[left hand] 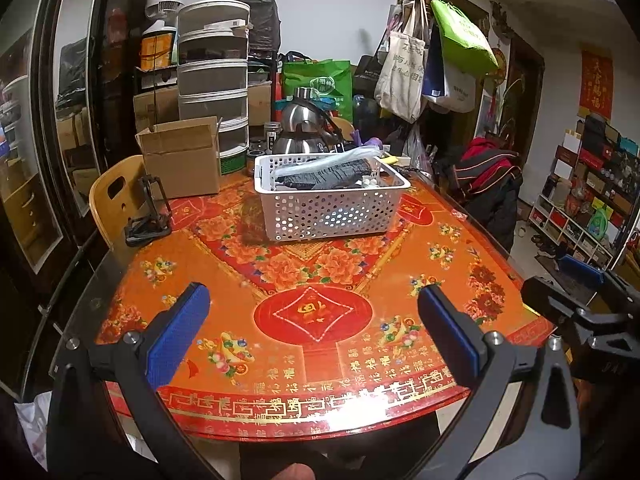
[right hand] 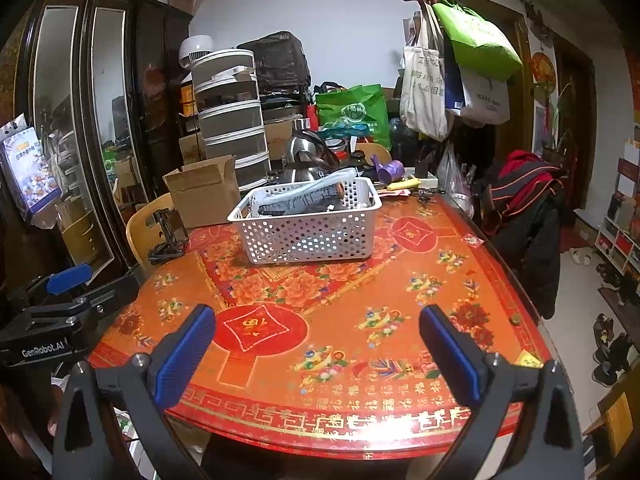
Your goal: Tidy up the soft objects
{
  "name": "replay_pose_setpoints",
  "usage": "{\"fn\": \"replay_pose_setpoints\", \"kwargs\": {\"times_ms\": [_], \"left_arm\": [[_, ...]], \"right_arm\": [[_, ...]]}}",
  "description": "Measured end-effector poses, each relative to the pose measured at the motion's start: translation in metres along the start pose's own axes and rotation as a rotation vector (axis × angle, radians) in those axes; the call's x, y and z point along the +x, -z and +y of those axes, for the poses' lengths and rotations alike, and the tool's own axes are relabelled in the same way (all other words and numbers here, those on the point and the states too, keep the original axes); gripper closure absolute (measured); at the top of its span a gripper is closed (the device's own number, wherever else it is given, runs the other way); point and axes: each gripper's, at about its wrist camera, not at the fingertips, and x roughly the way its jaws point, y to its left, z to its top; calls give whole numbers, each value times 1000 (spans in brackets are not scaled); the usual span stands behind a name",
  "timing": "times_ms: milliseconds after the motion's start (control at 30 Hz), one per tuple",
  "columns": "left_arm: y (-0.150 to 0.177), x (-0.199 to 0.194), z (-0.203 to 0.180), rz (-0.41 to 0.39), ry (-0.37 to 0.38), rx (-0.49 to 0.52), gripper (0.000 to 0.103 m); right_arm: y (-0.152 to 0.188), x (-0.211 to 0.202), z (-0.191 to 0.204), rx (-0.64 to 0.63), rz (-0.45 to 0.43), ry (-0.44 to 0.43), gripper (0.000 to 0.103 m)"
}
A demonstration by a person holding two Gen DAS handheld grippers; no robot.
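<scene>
Left gripper [left hand: 314,308] and right gripper [right hand: 318,330] both spread wide, nothing held, hovering over the table's near edge [left hand: 320,412]. Mid-table: white perforated basket [left hand: 328,210], long axis running left-right. Inside, a dark folded cloth [left hand: 324,174] lies lengthwise, right end tilted up toward the far-right corner.

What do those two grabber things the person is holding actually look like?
Both look alike. The left gripper has two black plastic fingers that widen towards the handle, each tipped with a flat blue ribbed pad and fixed with silver bolts. The right gripper is the same build. From the right camera, the left one's black body carries white lettering reading GenRobot.AI. No cables show.
</scene>
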Motion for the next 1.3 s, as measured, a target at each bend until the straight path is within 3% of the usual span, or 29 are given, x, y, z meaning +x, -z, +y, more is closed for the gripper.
{"fn": "replay_pose_setpoints", "kwargs": {"times_ms": [1300], "left_arm": [[4, 1, -3, 1, 11, 0, 0]], "right_arm": [[4, 1, 0, -11, 0, 5, 2]]}}
